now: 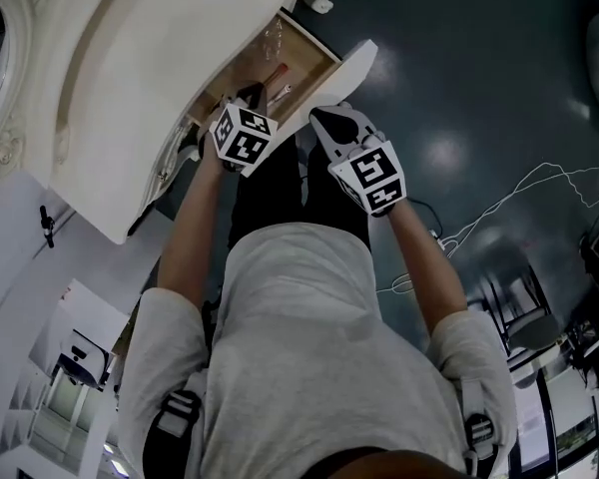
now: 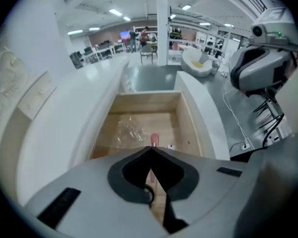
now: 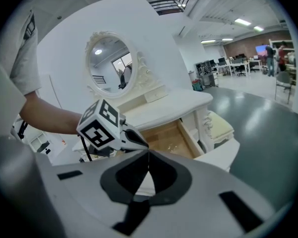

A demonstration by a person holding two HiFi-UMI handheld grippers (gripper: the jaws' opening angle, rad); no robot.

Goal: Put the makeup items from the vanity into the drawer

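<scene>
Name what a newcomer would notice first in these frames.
The open wooden drawer of the white vanity draws the eye at the top centre of the head view, with a pink makeup item and crumpled clear plastic lying inside. The left claw hangs above the drawer and the right claw beside it, both shut and empty. The ornate oval mirror stands out in the right gripper view.

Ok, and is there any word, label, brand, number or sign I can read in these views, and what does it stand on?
No text can be read in any view.
Left marker cube and right marker cube: black-and-white square patterns only, no letters.
White panels at the head view's lower left: print too blurred to read.
Distant screen in the left gripper view: too small to read.
</scene>
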